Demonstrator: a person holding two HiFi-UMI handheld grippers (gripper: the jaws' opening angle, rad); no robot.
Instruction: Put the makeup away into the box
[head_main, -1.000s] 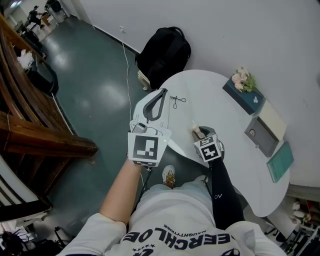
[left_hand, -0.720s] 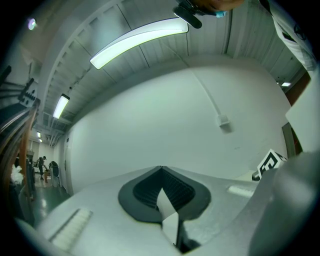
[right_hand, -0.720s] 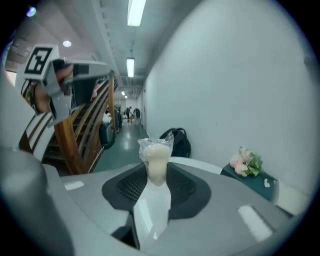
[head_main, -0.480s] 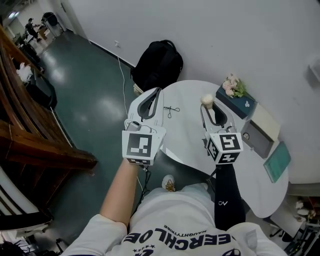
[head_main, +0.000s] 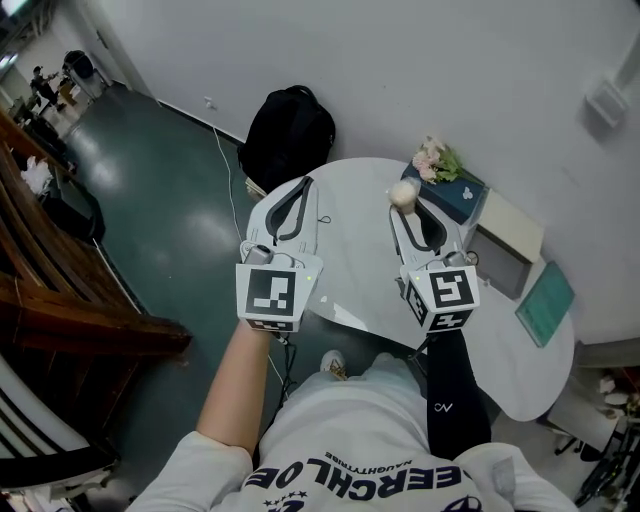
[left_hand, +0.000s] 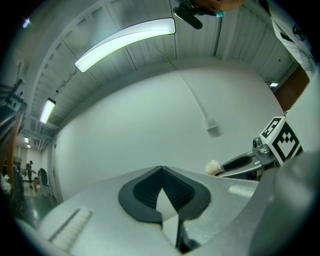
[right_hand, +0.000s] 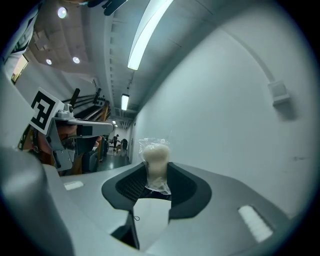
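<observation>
Cream sponge (right_hand: 156, 158): a small makeup puff in clear wrap, standing upright between the jaws of the right gripper (right_hand: 155, 184), which are closed on its stem. It is held in the air above the far part of the table.
Left gripper (left_hand: 161, 171): jaws drawn together with nothing between them. It is raised over the table's left edge, level with the right one and well apart from it.
White table (head_main: 352, 268): round, its middle bare under the two tools.
Grey box (head_main: 496, 264): on the table to the right of the right gripper. A pale panel runs along its far side; I cannot tell whether that is its lid.
Teal box (head_main: 458, 197): just beyond the sponge in the head view, with a small bunch of flowers (head_main: 432, 160) on its left end. It sits beside the grey box, on the side toward the sponge.
Teal notebook (head_main: 545, 303): flat near the table's right rim, past the grey box.
Black backpack (head_main: 286, 134): on the floor against the wall, behind the table.
Dark green floor (head_main: 150, 205): glossy, with a white cable (head_main: 226, 172) running across it to the wall.
</observation>
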